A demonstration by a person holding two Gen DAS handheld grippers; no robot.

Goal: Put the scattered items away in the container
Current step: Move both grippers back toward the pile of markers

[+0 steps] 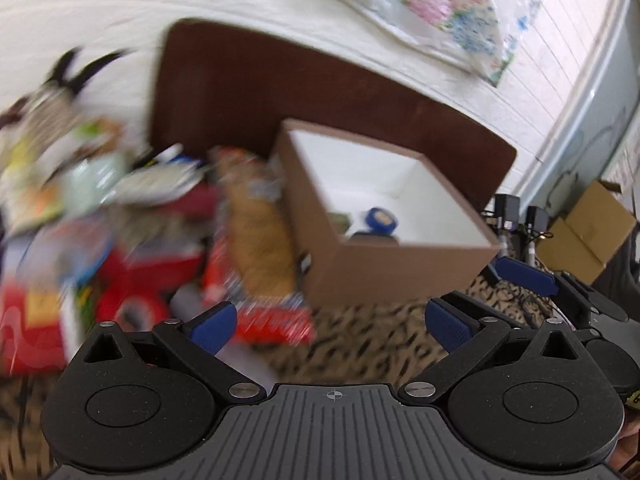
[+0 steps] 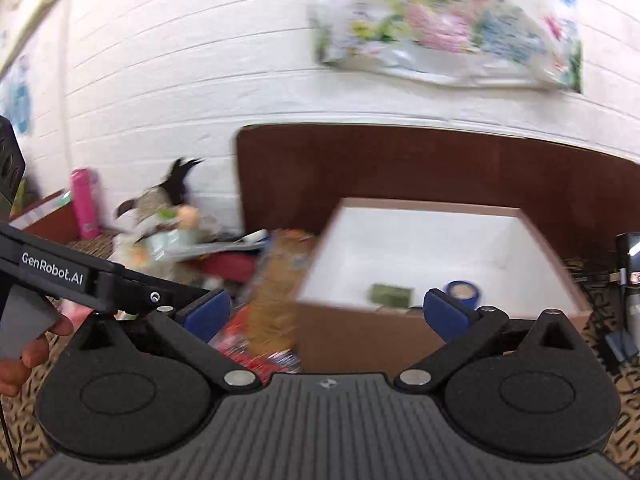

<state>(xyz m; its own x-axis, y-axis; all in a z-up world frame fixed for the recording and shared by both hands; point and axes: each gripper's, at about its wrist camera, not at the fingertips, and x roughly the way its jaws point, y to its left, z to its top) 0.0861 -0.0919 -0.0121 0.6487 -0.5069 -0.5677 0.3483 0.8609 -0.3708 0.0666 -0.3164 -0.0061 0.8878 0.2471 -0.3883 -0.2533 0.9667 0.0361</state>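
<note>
A brown cardboard box with a white inside stands on the patterned cloth; it also shows in the right wrist view. Inside lie a blue tape roll and a small green item. A blurred heap of scattered packets lies left of the box, with a long orange and red snack packet against its wall. My left gripper is open and empty, near the box's front corner. My right gripper is open and empty, before the box's front wall.
A dark brown board leans on the white brick wall behind the box. A floral bag hangs above. A pink bottle stands far left. A cardboard carton and cables lie at the right. The other gripper shows at right.
</note>
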